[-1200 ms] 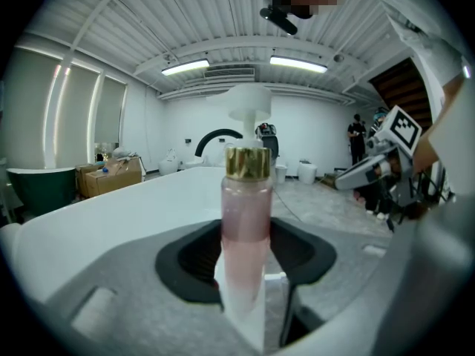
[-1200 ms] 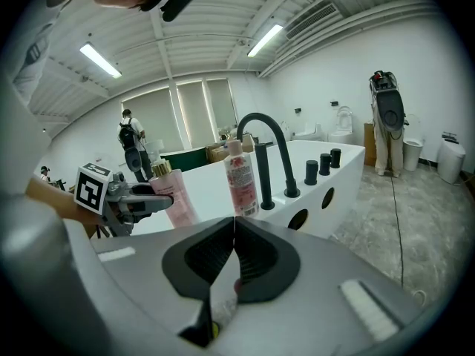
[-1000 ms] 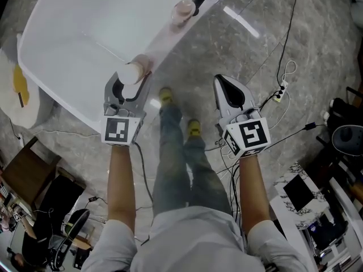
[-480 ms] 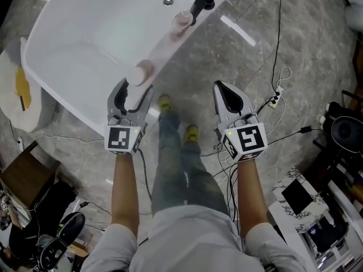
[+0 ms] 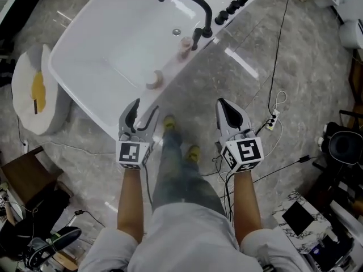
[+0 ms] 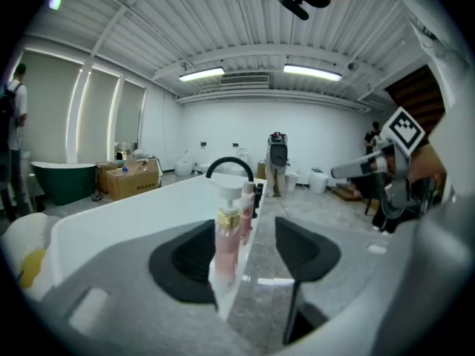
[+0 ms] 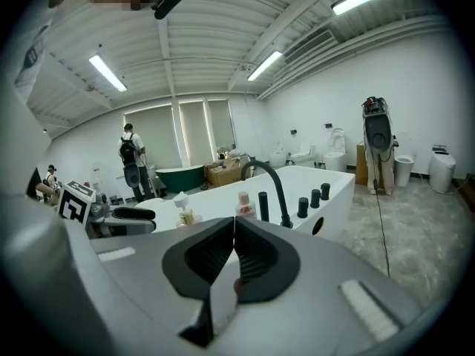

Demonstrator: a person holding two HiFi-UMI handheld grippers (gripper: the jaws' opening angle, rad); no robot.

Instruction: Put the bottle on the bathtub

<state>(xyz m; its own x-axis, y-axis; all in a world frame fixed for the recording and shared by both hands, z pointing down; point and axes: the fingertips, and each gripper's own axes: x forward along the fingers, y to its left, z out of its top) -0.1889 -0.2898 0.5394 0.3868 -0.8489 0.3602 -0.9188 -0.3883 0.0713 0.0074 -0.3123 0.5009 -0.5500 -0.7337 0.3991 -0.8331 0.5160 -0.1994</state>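
Placing done, by the look of it: pink pump bottle (image 6: 227,232) upright on the near rim of the white bathtub (image 5: 113,50), free of both tools, and a little way along that rim from a second pink bottle (image 5: 184,45) beside the black faucet (image 5: 190,1). Left gripper (image 5: 144,110) held just short of the tub's near edge, jaws apart and only now eased inward a little, nothing pressed between the pads (bottle seen lined up in the gap in the left gripper view, yet well beyond the tips and untouched). Wide probably so as to come away without brushing the pump head and toppling a tall, slim thing. Right gripper (image 5: 224,104) off to the side over the grey stone floor (image 5: 238,61), jaws together on nothing, idle; no part for it in a one-handed set-down, hence shut and out of the way. Set on the flat top of the rim, not the sloping inner wall, presumably for a steady footing. A narrow ledge all the same, so some risk of a stray knock sending it into the tub or to the floor. Nothing further called for, seemingly, beyond holding both tools clear.
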